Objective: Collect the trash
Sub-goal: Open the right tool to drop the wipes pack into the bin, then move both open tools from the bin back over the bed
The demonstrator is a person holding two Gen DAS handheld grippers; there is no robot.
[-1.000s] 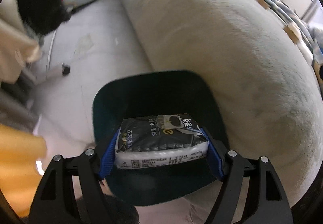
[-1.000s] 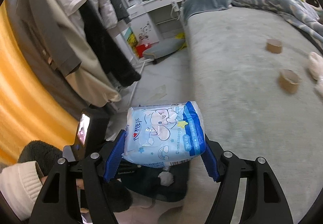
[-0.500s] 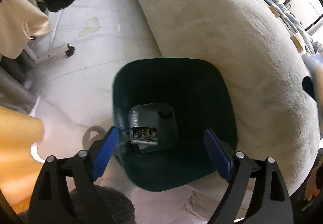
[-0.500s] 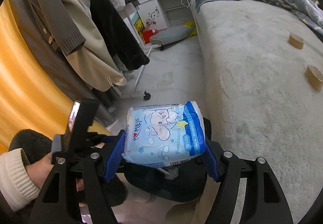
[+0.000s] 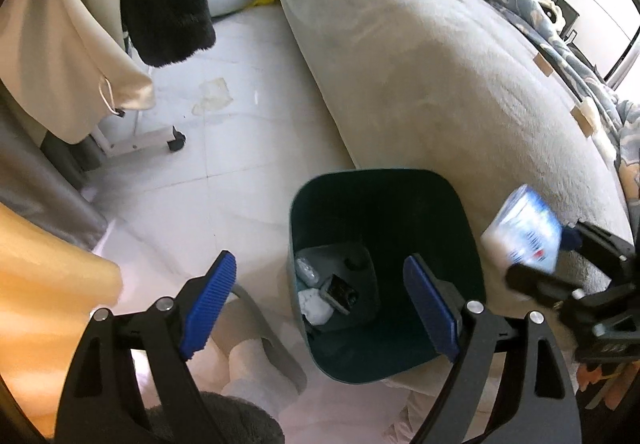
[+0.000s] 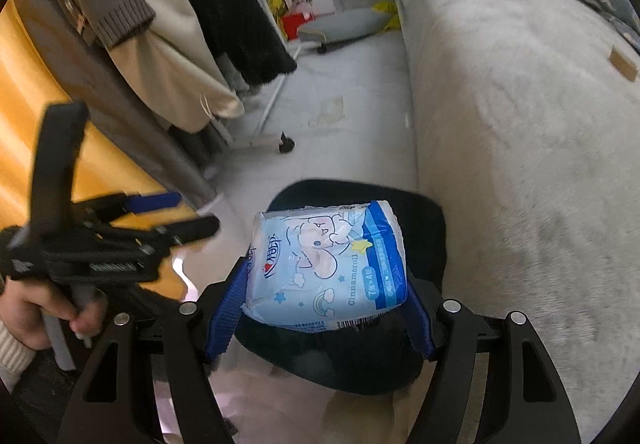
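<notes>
left gripper (image 5: 320, 300) jaws just spread wide, empty; right gripper (image 6: 320, 304) jaws clamp blue tissue pack (image 6: 326, 268).

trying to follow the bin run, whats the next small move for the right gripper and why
Probably open the right gripper to drop the blue tissue pack: it hangs pinched over the dark green bin's mouth, and the left gripper is already empty and open.

Soft, even daylight, brightest from the windows (image 5: 592, 4) far up and right of the left gripper (image 5: 320, 304). Pale glare on the floor tiles (image 5: 224, 180) ahead of it. Strong fisheye bending and black corners. Motion blur on the tissue pack (image 5: 524, 232) to its right.
</notes>
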